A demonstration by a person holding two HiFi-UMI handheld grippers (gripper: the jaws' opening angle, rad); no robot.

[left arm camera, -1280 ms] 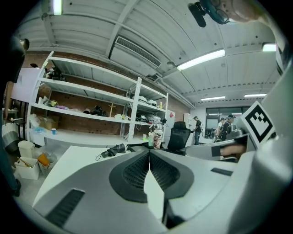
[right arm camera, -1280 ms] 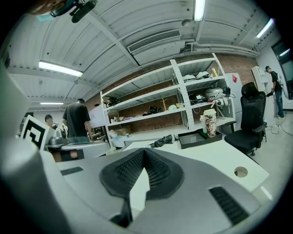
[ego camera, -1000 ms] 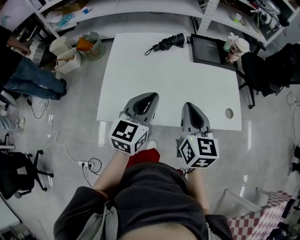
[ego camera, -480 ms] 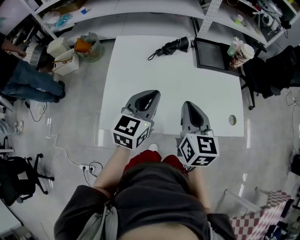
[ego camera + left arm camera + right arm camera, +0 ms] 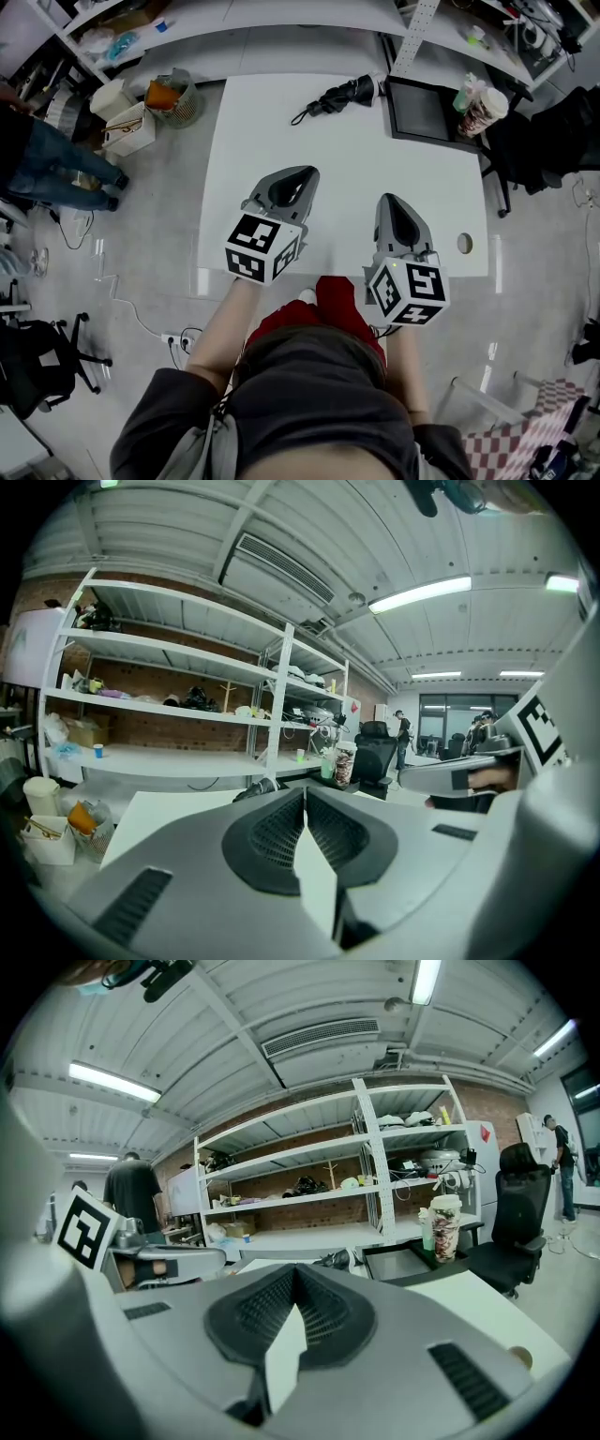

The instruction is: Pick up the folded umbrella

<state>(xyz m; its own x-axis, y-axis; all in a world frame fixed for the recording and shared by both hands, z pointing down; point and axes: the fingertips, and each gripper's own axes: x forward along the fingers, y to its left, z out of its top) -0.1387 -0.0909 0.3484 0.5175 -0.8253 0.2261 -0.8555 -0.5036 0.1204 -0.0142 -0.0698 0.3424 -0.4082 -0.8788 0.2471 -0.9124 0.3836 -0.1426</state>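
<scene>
The folded black umbrella [image 5: 337,96] lies at the far edge of the white table [image 5: 281,141], with its strap trailing left. Both grippers hover over the table's near edge, far short of the umbrella. My left gripper [image 5: 298,178] is shut with nothing in it, and so is my right gripper [image 5: 396,202]. In the left gripper view the umbrella [image 5: 256,787] shows as a dark shape just past the closed left gripper [image 5: 305,789]. In the right gripper view the umbrella [image 5: 335,1260] lies ahead of the right gripper [image 5: 294,1267], slightly to the right.
A black tray [image 5: 419,108] and a patterned cup [image 5: 481,108] stand at the table's far right. The table has a cable hole [image 5: 464,244] near its right front corner. A wire bin [image 5: 173,94] and boxes sit on the floor left, near a person [image 5: 47,164].
Both grippers, still shut, have edged forward over the table's near edge. A red shoe has stepped forward beneath them. The person at the left has shifted further left.
</scene>
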